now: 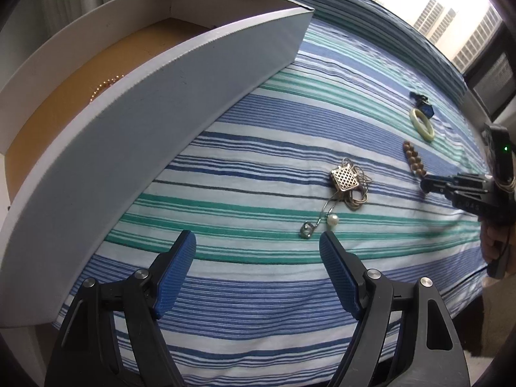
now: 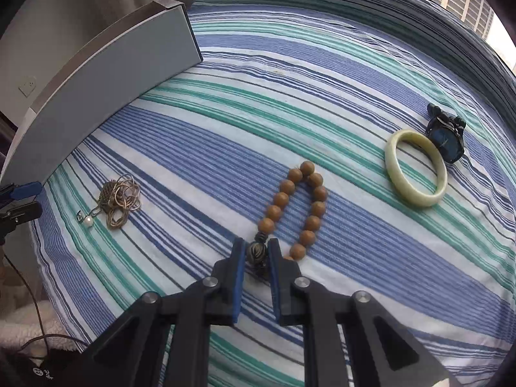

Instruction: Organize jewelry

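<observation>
A brown bead bracelet (image 2: 298, 206) lies on the striped bedspread; it also shows in the left wrist view (image 1: 413, 158). My right gripper (image 2: 256, 250) is shut on its dark end bead (image 2: 257, 251). My left gripper (image 1: 256, 242) is open and empty, just short of a gold chain necklace with a mesh pendant (image 1: 345, 179) and a pearl (image 1: 332, 220); the necklace also shows in the right wrist view (image 2: 117, 200). A pale green bangle (image 2: 416, 167) and a dark watch (image 2: 446, 135) lie beyond the beads. A white box (image 1: 154, 103) at the left holds a gold bead strand (image 1: 104, 87).
The box's tall front wall (image 2: 106, 74) stands left of the jewelry. The bed's far edge meets a window (image 1: 445, 9). A cable and fleece (image 2: 29, 325) lie at the bed's left side.
</observation>
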The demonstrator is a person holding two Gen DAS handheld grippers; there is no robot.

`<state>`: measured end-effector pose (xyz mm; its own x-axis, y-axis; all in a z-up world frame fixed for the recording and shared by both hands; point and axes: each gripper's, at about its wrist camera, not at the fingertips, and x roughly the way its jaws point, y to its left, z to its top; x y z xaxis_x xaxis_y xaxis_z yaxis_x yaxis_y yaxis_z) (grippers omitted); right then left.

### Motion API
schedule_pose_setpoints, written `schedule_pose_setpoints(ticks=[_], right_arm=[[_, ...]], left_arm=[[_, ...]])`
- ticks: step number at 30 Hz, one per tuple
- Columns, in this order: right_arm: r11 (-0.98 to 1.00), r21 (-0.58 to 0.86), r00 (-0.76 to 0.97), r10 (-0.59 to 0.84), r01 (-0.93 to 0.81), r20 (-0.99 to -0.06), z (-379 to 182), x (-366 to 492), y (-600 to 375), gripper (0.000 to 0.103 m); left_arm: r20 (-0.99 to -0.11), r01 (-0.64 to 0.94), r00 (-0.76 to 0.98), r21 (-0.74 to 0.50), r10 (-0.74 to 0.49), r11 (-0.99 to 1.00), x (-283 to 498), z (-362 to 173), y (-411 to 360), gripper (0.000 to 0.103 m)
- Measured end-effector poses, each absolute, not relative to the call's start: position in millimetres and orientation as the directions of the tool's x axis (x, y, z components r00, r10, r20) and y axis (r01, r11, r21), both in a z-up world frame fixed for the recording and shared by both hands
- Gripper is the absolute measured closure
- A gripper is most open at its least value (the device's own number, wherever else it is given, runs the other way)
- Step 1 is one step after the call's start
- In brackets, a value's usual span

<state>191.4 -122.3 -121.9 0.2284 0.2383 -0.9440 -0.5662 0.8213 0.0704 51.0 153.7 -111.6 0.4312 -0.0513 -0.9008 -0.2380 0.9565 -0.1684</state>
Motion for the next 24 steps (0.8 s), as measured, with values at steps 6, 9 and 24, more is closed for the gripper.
schedule_pose_setpoints(ticks=[6,9,24], right_arm=[[0.800,0.098,0.180,0.250,-0.592,-0.951,-129,129,-125,0.087],[0.814,0.131,0.211,0.296,-0.566,-0.932,-122,116,-131,0.059],[0.898,0.223,0.306,0.350,-0.380,-0.886,-97,66,-205,0.058]], left_arm=[[-0.901,-0.077,0.423,-0.136,-0.091,0.988,71,-118,121,0.023],[-0.895,0.015,0.425,-0.142,-0.134,0.990,89,-120,104,0.023],[-0.888,0.220,0.449,-0.001,-0.102,0.976,143,-150,58,0.046]])
